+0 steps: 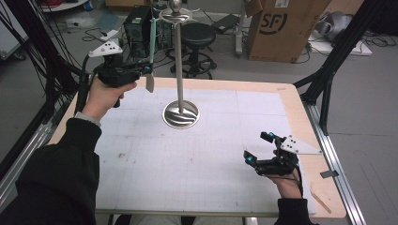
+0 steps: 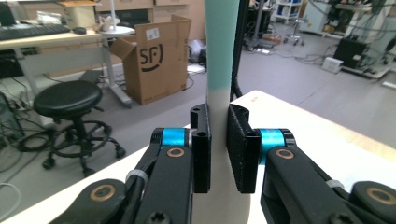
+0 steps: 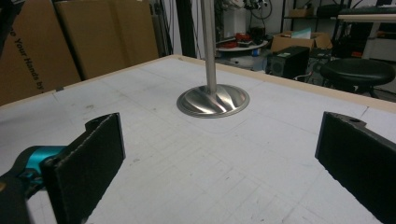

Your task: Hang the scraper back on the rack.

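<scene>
Beyond the table's far edge stands a black round stool (image 1: 198, 35) on a wheeled base, with a brown cardboard box (image 1: 281, 28) printed "SF" to its right. A black computer case (image 1: 137, 26) sits left of the stool (cables trail over the grey floor around it). A black frame leg (image 1: 328, 70) rises at the table's right corner.

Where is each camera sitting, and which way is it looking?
High view: above the person's side, looking down on the table; both forearms, left claw, right claw show.
Left gripper view: rides the left claw, looking along jaws shut on a teal-and-white utensil.
Right gripper view: rides the right claw, jaws open, facing the metal stand.
Shared: the high and right gripper views both show the stand's base.
</scene>
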Demonstrator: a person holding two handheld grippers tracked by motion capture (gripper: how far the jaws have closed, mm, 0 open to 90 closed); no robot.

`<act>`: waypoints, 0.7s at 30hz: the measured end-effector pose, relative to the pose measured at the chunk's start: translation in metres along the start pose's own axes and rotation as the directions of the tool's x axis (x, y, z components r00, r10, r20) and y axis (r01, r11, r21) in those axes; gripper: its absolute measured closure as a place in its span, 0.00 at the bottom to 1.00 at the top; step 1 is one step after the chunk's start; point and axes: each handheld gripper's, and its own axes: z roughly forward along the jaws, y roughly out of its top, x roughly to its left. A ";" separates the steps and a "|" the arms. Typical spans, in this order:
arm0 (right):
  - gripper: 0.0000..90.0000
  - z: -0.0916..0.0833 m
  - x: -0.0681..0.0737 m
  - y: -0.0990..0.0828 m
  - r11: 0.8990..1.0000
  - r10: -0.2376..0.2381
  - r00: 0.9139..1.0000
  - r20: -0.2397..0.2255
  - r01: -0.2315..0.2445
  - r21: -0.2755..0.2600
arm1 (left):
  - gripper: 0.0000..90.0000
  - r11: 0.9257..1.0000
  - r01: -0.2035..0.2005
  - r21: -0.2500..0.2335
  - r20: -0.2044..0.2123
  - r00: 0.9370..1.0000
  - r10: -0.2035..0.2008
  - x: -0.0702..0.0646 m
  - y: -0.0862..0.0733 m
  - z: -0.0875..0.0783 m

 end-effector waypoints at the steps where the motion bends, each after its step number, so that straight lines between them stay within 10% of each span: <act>1: 0.00 0.000 0.000 0.000 1.000 0.000 1.000 0.000 0.000 0.000 | 0.89 1.000 0.001 -0.002 -0.004 1.000 -0.001 -0.001 -0.001 0.001; 21: 0.00 -0.001 0.001 0.000 1.000 0.001 1.000 -0.002 -0.001 0.000 | 0.72 0.999 0.033 0.000 -0.019 0.999 -0.033 0.003 -0.024 -0.002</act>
